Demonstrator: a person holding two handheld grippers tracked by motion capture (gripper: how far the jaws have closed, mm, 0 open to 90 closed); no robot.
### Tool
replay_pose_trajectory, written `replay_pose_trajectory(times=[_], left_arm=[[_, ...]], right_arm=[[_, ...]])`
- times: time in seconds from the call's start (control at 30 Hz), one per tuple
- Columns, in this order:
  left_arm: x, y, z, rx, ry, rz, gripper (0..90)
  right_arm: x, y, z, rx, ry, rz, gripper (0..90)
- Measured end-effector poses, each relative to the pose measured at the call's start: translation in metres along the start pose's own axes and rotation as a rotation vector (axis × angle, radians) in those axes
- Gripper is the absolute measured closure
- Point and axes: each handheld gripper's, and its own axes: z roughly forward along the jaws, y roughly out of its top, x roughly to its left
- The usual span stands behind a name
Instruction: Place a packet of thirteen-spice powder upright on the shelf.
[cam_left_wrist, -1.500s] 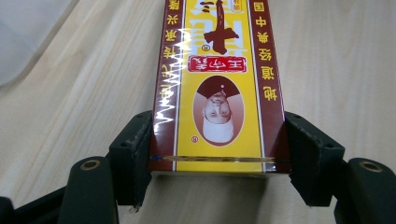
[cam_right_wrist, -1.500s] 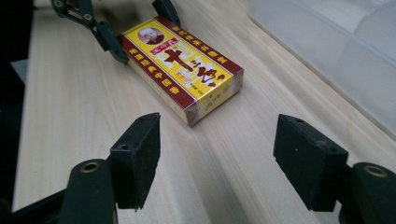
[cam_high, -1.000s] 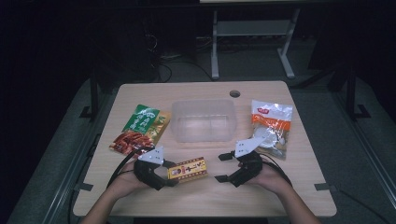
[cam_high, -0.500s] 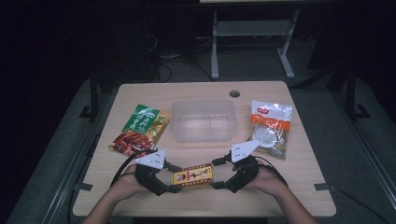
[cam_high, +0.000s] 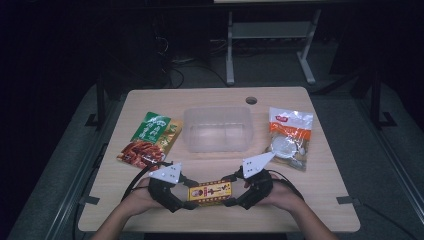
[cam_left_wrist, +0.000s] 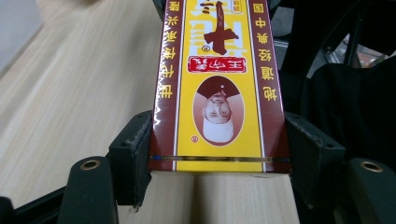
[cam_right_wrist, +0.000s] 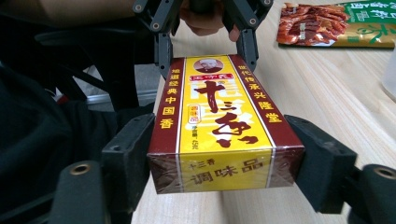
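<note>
Right gripper (cam_high: 234, 190) has now come in and clamped the box (cam_high: 210, 192) w/ left gripper (cam_high: 184, 192) clamped on its other end, near table's (cam_high: 320, 200) front edge, so prob. a handover or two-handed lift.

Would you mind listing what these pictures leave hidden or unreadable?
- Underside of the box: hidden in all views by the box itself.
- Far end of the box, left gripper view: cut off by the top edge.
- Print on the white packet, high view: too small.
- Green packet, right gripper view: cut off at the edge.
</note>
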Motion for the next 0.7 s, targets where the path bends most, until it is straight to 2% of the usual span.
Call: replay_pose_trajectory(times=[0.2,0.43,0.53,0.63,0.7], left_arm=[[0.0009,-0.0006,-0.0023,-0.024,-0.008,-0.006,31.8],[0.0017,-0.0013,-0.0017,-0.028,-0.013,-0.006,31.7],[0.0022,-0.0020,-0.0001,-0.020,-0.023,-0.008,31.5],[0.0032,-0.0035,0.0013,-0.011,-0.038,-0.007,31.3],[0.0032,-0.0043,0.0026,-0.002,-0.024,-0.006,30.3]], right_arm=[[0.0001,-0.0006,-0.0016,-0.003,-0.009,-0.005,28.9],[0.0011,0.0001,-0.0028,-0.011,-0.014,-0.015,30.2],[0.0022,0.0005,-0.0035,-0.008,-0.013,-0.026,30.9],[0.0034,0.0011,-0.0033,0.003,-0.007,-0.017,31.4],[0.0039,0.0021,-0.0029,0.008,-0.008,-0.020,31.6]])
